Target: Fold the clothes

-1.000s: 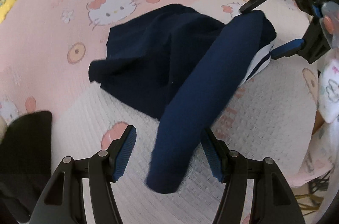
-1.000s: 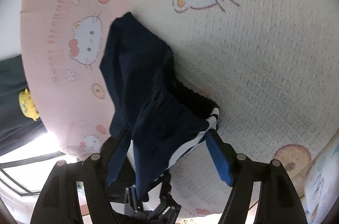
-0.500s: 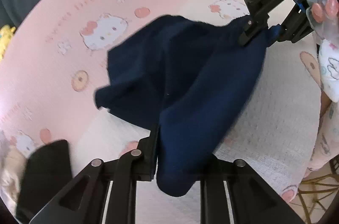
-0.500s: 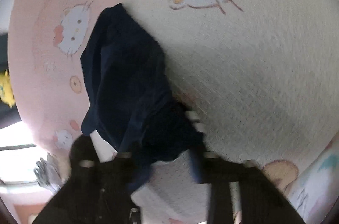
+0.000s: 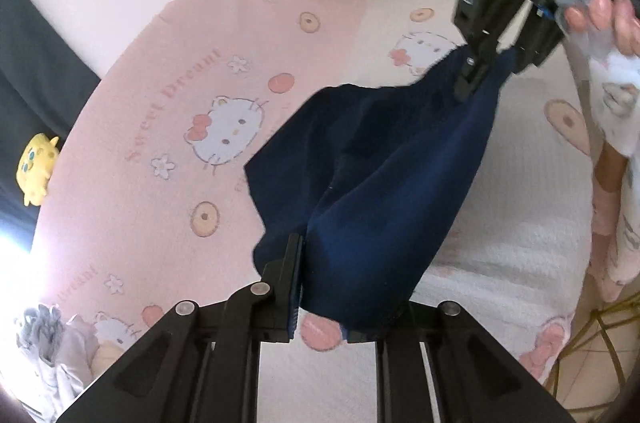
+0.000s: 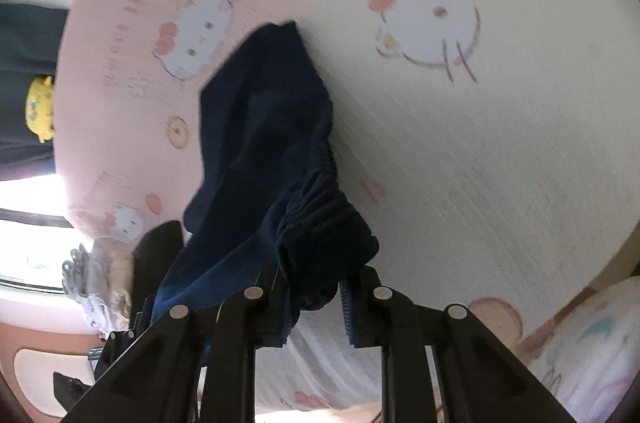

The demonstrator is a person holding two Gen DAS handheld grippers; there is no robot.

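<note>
A navy blue garment (image 5: 372, 175) hangs lifted above a pink and white cartoon-cat bedspread (image 5: 168, 127). My left gripper (image 5: 320, 303) is shut on its near edge at the bottom of the left wrist view. My right gripper (image 5: 480, 71) is shut on the far upper corner there. In the right wrist view the right gripper (image 6: 316, 295) pinches the garment's gathered elastic band (image 6: 320, 207), and the rest of the garment (image 6: 260, 127) trails down to the bedspread (image 6: 480, 143). The lower end still touches the bed.
A yellow plush toy (image 5: 38, 163) sits at the left against a dark surface. A pile of pale clothes (image 5: 52, 355) lies at the lower left. The person's patterned pyjamas (image 5: 616, 127) are at the right. A bright window (image 6: 28, 243) is at the left.
My left gripper closed on the garment's near edge, having been open a second ago. Both grippers rose and lifted the garment off the bed, spreading it between them.
</note>
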